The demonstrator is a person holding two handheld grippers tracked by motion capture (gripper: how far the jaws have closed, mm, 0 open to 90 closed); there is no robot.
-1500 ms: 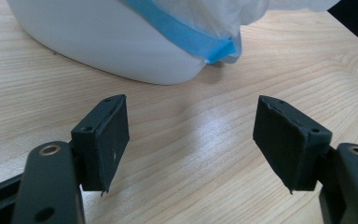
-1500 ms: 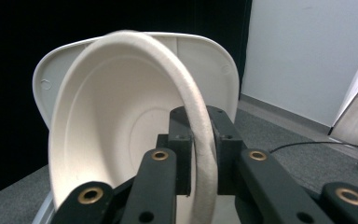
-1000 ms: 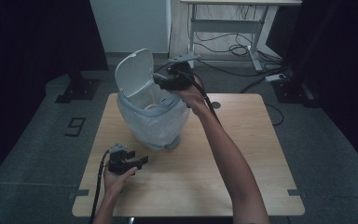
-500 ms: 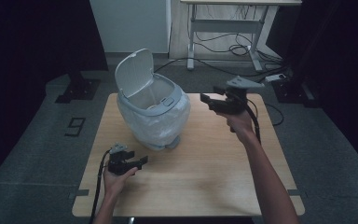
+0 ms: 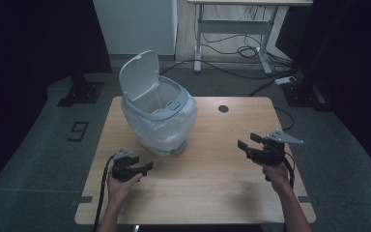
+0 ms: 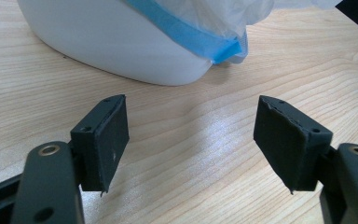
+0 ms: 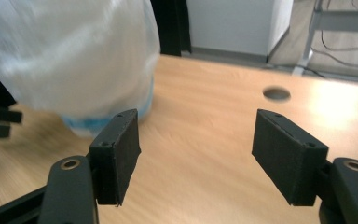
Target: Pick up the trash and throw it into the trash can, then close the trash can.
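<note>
High view: a wooden table point(image 5: 212, 179) carried a lidded waste bin point(image 5: 158, 118) at left of centre, lid point(image 5: 138, 75) raised, its thin plastic liner point(image 5: 174, 126) draped outside. The shell looked light and rigid, the liner soft and slippery; the rim seemed the firmest hold. Left gripper point(image 5: 134, 169) and right gripper point(image 5: 255, 145) had jaws spread, empty.
</note>
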